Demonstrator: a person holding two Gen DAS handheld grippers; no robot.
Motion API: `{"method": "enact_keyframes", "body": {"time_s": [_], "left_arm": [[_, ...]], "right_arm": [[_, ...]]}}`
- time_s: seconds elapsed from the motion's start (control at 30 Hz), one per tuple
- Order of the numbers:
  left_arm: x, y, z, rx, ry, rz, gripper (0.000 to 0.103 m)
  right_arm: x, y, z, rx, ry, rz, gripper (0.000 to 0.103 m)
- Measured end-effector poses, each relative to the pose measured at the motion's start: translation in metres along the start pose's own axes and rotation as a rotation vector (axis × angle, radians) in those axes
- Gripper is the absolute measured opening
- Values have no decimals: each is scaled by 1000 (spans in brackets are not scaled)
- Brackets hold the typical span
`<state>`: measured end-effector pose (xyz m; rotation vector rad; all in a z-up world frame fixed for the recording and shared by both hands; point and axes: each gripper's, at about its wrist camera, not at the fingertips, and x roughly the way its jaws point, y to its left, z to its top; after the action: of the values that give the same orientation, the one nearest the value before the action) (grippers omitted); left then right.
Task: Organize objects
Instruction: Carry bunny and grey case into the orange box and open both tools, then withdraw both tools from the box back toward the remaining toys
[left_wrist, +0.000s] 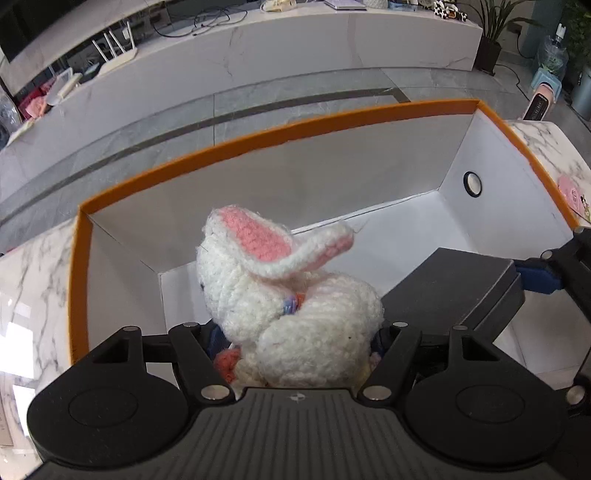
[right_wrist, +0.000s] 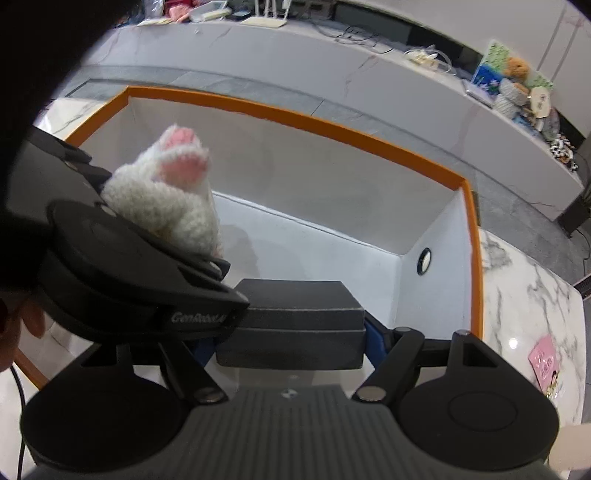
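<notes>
While the left gripper (left_wrist: 297, 332) hangs over the open box (left_wrist: 258, 127), its fingers are closed on a crocheted white rabbit (left_wrist: 291, 295), pressing the soft body from both sides. The rabbit lies tipped over in the grip, with its pink-lined ears (left_wrist: 258, 240) pointing away from the camera toward the far wall of the box. A bit of blue and orange yarn (left_wrist: 291, 304) shows at its neck.

The box is white inside with an orange rim, and it stands on a marble-patterned surface (left_wrist: 33, 280). A round black-ringed grommet (left_wrist: 472, 183) sits in its right end wall.

The right gripper (right_wrist: 291, 339) holds a dark grey block (right_wrist: 295, 321) between its blue-padded fingers (right_wrist: 375, 341), which are drawn in against the block's two ends. The block is inside the box's opening, near the right end, and lies level. In the right wrist view the rabbit appears to the left of the block, held higher, with the left gripper's black housing just beneath it.

A pink card (right_wrist: 546, 363) lies on the surface outside the box, on the right. Beyond the box there is grey tiled floor and a long white ledge (left_wrist: 295, 48) with cables and a router (left_wrist: 116, 55).
</notes>
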<state>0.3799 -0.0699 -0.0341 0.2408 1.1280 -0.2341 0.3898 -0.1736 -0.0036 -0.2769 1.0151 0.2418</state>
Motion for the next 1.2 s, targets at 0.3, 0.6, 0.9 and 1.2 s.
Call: {"method": "enact_keyframes", "body": {"time_s": [0.3, 0.6, 0.9, 1.2], "left_arm": [[20, 14, 1, -69, 167, -75, 82], [33, 12, -4, -67, 301, -98, 84], [27, 15, -7, -72, 309, -146, 88], [2, 30, -8, -102, 251, -167, 88]], "right_arm": [[18, -11, 17, -34, 171, 47, 77], [24, -9, 17, -75, 275, 44, 77], [26, -10, 25, -99, 329, 13, 79], [6, -19, 34, -74, 271, 33, 82]]}}
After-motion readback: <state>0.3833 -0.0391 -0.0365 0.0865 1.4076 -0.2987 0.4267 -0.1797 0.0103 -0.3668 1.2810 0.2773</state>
